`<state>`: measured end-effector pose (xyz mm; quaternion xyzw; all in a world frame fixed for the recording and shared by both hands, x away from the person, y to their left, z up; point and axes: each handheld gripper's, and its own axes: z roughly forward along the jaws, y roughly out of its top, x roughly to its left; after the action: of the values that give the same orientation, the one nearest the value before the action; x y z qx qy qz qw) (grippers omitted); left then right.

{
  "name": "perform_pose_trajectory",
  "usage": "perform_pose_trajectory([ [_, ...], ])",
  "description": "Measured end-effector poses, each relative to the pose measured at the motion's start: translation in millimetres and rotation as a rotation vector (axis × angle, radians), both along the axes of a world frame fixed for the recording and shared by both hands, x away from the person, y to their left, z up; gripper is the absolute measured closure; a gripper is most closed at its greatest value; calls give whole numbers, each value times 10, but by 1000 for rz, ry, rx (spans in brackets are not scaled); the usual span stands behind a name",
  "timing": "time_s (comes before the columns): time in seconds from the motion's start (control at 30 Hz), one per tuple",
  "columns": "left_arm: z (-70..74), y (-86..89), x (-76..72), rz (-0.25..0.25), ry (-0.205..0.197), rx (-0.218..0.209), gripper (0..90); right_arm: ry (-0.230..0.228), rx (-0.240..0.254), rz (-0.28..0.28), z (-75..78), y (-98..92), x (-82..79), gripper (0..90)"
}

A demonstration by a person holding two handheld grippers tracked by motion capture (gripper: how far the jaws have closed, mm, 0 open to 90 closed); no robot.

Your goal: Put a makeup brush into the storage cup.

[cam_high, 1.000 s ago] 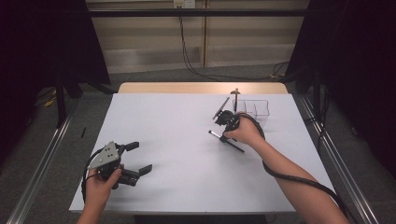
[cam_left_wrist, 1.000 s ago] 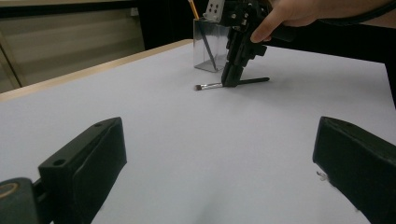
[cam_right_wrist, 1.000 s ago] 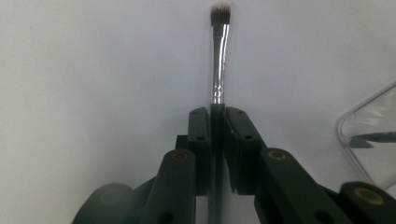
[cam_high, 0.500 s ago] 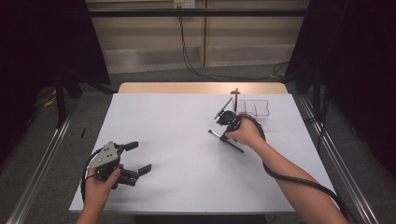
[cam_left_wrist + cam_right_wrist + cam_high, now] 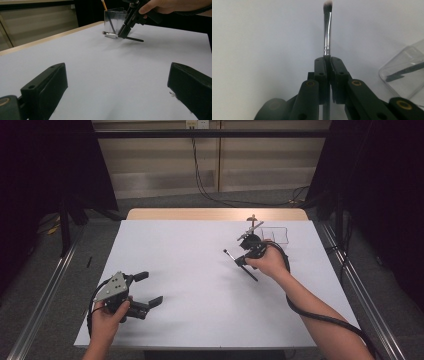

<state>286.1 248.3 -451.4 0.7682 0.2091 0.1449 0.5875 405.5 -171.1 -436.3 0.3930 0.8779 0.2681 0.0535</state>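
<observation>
A slim makeup brush [image 5: 231,256] with a silver ferrule and pale tip is clamped by its black handle in my right gripper [image 5: 244,260], right of the table's middle. In the right gripper view both jaws press on the brush [image 5: 327,32], which points away over the white tabletop. My left gripper [image 5: 149,289] rests near the front left edge, jaws wide apart and empty. From the left gripper view [image 5: 117,90], the right gripper [image 5: 127,25] holds the brush [image 5: 110,35] low, close to the table.
A clear plastic holder [image 5: 276,234] stands just behind the right hand at the back right, with thin sticks in it; the same holder [image 5: 409,72] lies to the right in the right gripper view. The white tabletop [image 5: 200,270] covers the whole work area.
</observation>
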Motion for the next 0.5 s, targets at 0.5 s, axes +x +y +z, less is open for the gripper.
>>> perform_pose_trajectory([
  [0.5, -3, -6, 0, 0, 3, -3, 28, -130, 178, -38, 58, -104, -86, 846],
])
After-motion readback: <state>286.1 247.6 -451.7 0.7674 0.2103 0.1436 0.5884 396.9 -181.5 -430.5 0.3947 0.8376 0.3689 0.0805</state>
